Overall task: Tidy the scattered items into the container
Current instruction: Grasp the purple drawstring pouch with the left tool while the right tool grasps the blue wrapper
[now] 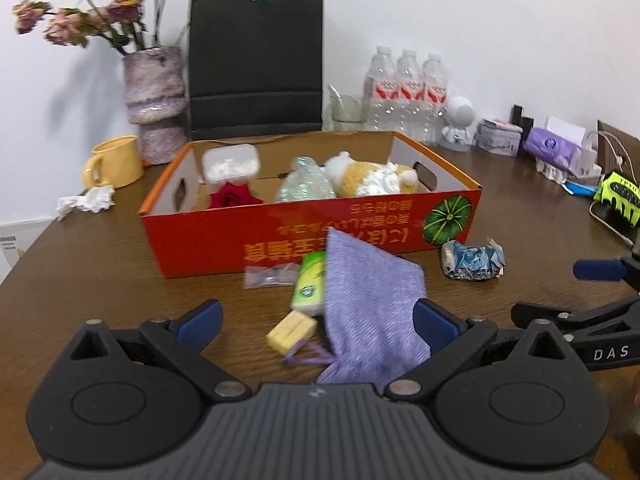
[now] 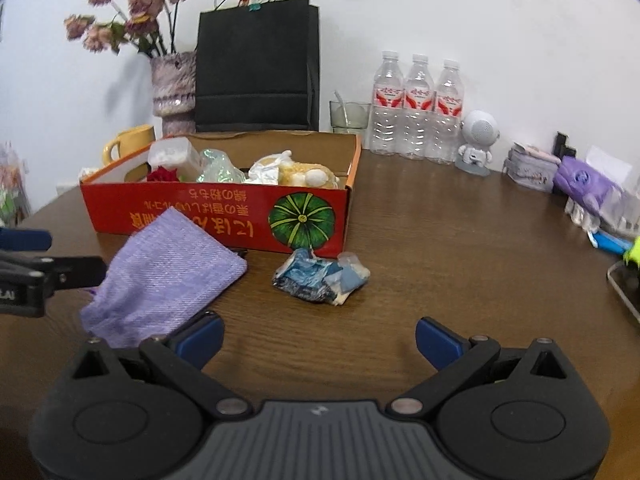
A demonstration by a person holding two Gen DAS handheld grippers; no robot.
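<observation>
A red cardboard box (image 1: 280,236) (image 2: 224,216) stands mid-table and holds a plush toy (image 1: 372,178), a clear tub, a red flower and a shiny bag. In front of it lie a purple cloth pouch (image 1: 368,304) (image 2: 168,276), a green packet (image 1: 310,282), a small clear bag (image 1: 268,275), a yellow block (image 1: 290,331) and a crumpled blue wrapper (image 1: 472,261) (image 2: 320,276). My left gripper (image 1: 320,322) is open, its jaws on either side of the pouch and the block. My right gripper (image 2: 319,338) is open and empty, short of the wrapper.
Behind the box stand a vase of dried flowers (image 1: 156,104), a black paper bag (image 1: 256,64), a yellow mug (image 1: 114,160), a glass, three water bottles (image 2: 416,108) and a white figurine (image 2: 478,140). Crumpled tissue (image 1: 86,200) lies left. Assorted clutter sits at the right edge.
</observation>
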